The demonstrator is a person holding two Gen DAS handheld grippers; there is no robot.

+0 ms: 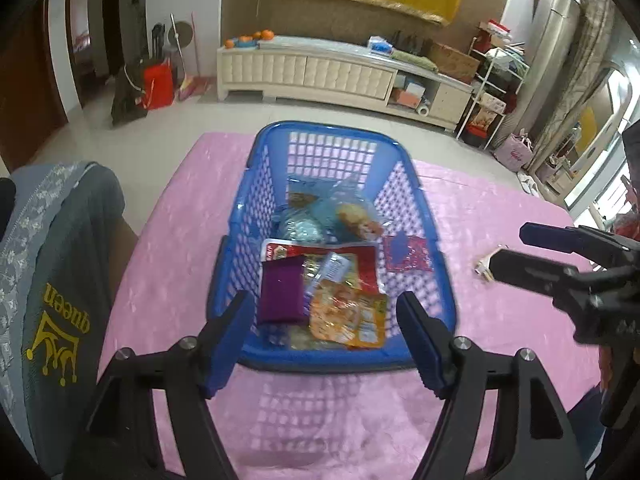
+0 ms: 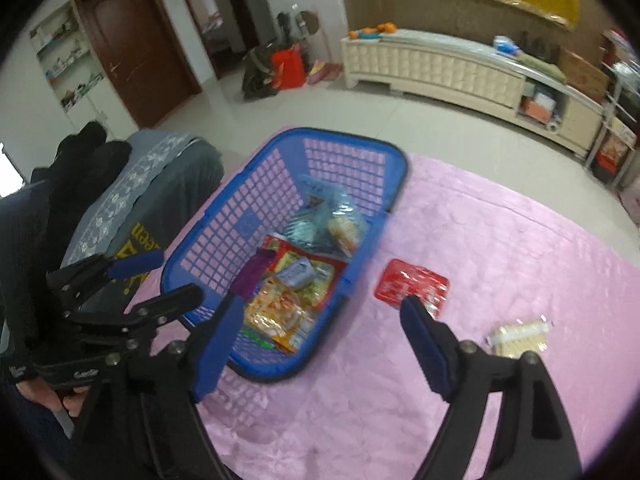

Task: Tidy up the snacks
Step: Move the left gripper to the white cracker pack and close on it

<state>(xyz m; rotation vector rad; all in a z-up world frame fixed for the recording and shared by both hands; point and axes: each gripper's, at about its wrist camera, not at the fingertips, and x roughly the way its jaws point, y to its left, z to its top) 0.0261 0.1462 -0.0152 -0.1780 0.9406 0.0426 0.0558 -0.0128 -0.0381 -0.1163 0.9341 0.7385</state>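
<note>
Your left gripper (image 1: 324, 340) and right gripper (image 2: 320, 348) both gape empty over the snack-filled blue basket (image 1: 256, 208) on the pink cloth (image 2: 500, 240).

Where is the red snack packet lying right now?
In the right wrist view the red snack packet lies flat on the pink tablecloth, just right of the blue basket and outside it, with a pale cracker packet nearer the camera.

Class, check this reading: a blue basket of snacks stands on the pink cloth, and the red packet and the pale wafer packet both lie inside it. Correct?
Not quite. The blue basket does hold snacks on the pink cloth, but the red packet and pale wafer packet lie outside it on the cloth, as the right wrist view shows.
</note>
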